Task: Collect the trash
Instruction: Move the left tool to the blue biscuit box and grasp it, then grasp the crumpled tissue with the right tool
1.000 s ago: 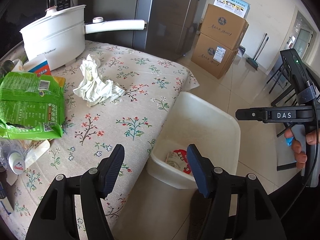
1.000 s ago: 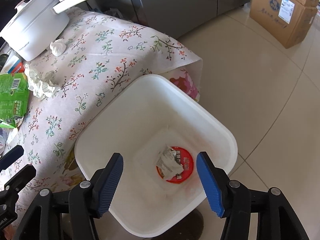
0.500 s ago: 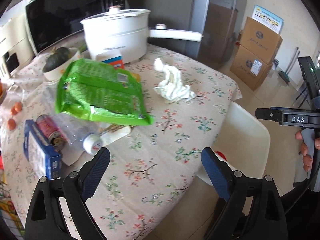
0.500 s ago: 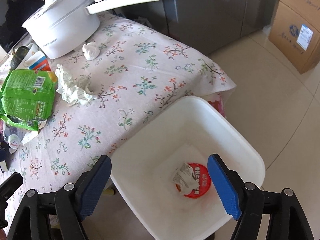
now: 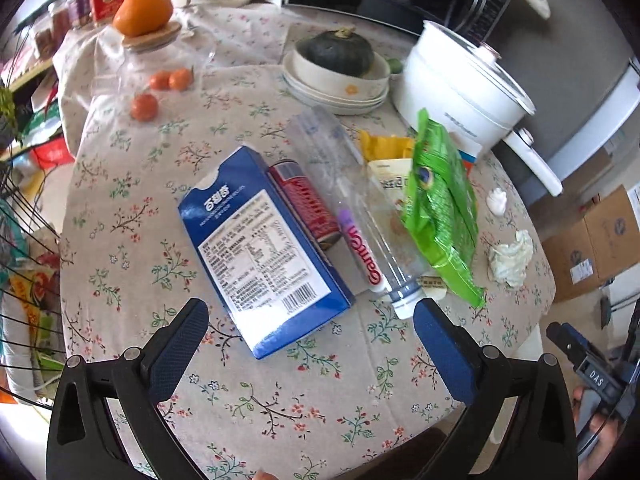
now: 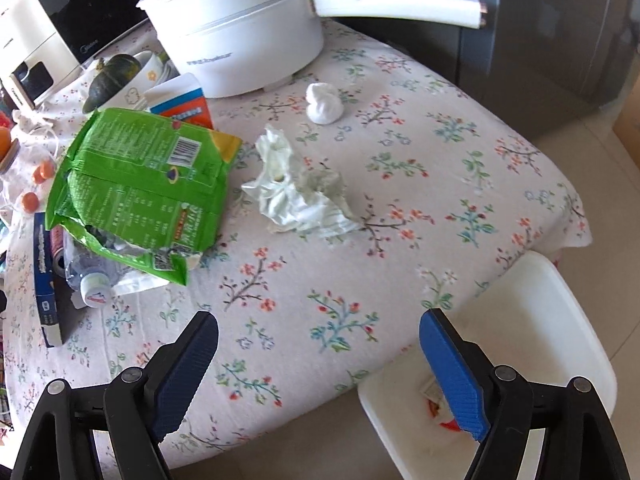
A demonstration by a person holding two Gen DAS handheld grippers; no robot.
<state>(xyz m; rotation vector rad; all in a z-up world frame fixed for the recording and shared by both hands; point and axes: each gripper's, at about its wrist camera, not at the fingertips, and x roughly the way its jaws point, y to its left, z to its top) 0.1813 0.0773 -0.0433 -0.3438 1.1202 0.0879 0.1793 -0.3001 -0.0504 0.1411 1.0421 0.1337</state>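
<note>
My left gripper (image 5: 310, 344) is open and empty above the table's near edge, just short of a blue carton (image 5: 260, 252). Beside the carton lie a red can (image 5: 306, 204), a clear plastic bottle (image 5: 352, 216) and a green wrapper (image 5: 440, 212). My right gripper (image 6: 320, 356) is open and empty over the table edge. A crumpled tissue (image 6: 300, 196), a small white wad (image 6: 324, 104) and the green wrapper (image 6: 140, 188) lie ahead of it. The white bin (image 6: 560, 320) stands on the floor at its right, with a red lid inside.
A white pot (image 6: 240, 36) with a long handle stands at the back. Stacked bowls with a squash (image 5: 336, 64), small oranges (image 5: 168, 80) and jars sit at the far side. Cardboard boxes (image 5: 592, 240) stand on the floor.
Both grippers have swung from the bin toward the table. The left one now faces the blue carton and bottle. The right one now looks over the tissue, with the bin at its right.
</note>
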